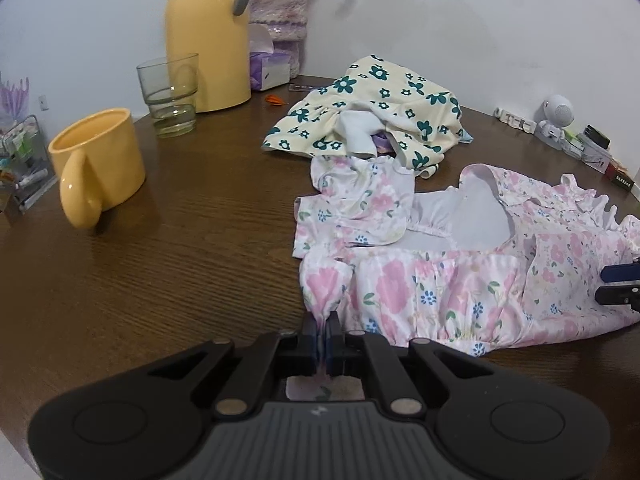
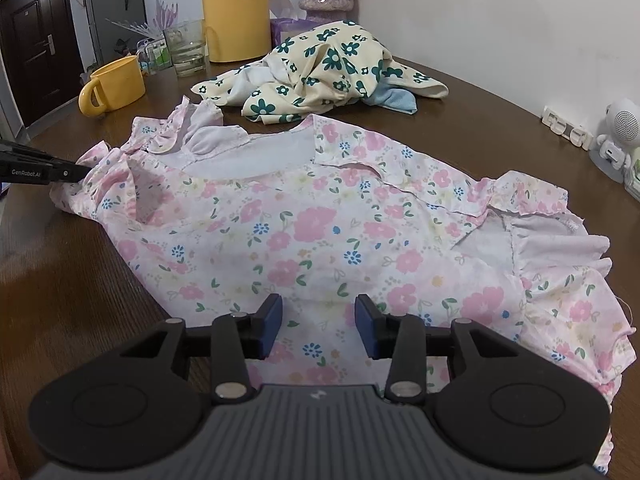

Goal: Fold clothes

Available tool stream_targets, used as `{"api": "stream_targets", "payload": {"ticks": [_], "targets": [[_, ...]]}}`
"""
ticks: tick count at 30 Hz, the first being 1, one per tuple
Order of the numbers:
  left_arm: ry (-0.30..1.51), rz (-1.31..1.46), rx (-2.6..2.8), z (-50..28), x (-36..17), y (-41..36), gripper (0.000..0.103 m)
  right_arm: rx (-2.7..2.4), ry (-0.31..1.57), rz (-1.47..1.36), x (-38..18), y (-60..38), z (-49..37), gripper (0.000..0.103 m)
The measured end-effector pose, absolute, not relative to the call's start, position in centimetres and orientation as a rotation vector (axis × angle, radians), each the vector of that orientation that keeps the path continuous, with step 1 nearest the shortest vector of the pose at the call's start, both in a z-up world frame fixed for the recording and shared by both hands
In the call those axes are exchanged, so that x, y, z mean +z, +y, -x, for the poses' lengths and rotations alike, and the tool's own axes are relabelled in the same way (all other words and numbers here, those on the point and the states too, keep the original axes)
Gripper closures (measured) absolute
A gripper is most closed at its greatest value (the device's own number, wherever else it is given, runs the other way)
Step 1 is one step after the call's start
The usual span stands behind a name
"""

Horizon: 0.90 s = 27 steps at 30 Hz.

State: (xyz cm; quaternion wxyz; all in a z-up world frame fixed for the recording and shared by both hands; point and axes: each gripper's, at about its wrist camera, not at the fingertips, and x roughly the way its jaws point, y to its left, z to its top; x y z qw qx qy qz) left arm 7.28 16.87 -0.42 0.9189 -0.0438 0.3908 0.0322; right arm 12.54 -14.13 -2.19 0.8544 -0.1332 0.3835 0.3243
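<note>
**Two grippers on one pink dress, folding barely begun**

Nearest in the left wrist view, we see the left gripper (image 1: pixel 323 334) pressed together on a gathered sleeve end of the pink floral dress (image 1: pixel 432 280), a tuft of cloth caught between its pads. In the right wrist view, the right gripper (image 2: pixel 319 326) hangs spread over the dress body (image 2: pixel 304 232), its blue pads (image 2: pixel 272 320) apart and gripping nothing. The dress lies roughly flat on the brown table (image 1: pixel 180 264), neckline open and lining showing; one ruffled sleeve is turned inward, the other lies spread out. We judge the work to be at the laying-out or first-fold stage: no clean fold of the body is visible.

Farther back lies a crumpled cream garment with green flowers (image 2: pixel 332 68), untouched, with something blue (image 2: pixel 394 100) beneath it; it remains to be folded. Beyond stand a yellow mug (image 1: pixel 100 168), a glass (image 1: pixel 170 94) and a yellow flask (image 1: pixel 208 36).
</note>
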Motion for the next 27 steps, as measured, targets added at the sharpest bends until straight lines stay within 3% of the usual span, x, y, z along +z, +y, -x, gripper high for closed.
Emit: {"api": "stream_targets", "payload": {"ticks": [3, 6, 11, 14, 17, 27], "targets": [[0.77, 0.08, 0.007, -7.1, 0.4, 15.3, 0.078, 0.69, 0.799, 0.261, -2.0, -14.3, -12.5, 0.062], [0.732, 0.067, -0.061, -6.9, 1.4, 13.5, 0.071, 0.701, 0.75, 0.24, -1.1, -14.8, -11.9, 0.062], [0.666, 0.045, -0.175, -6.6, 2.9, 10.5, 0.072, 0.651, 0.73, 0.249, -0.7, -14.7, -12.8, 0.059], [0.683, -0.004, -0.224, -7.0, 2.4, 8.4, 0.091, 0.616, 0.745, 0.245, -1.1, -15.0, -13.6, 0.059], [0.744, -0.043, -0.235, -7.6, 0.7, 7.2, 0.096, 0.576, 0.757, 0.236, -1.4, -16.4, -14.2, 0.059], [0.795, -0.028, -0.202, -8.1, -0.7, 7.6, 0.095, 0.533, 0.787, 0.207, -2.4, -19.4, -14.9, 0.059]]}}
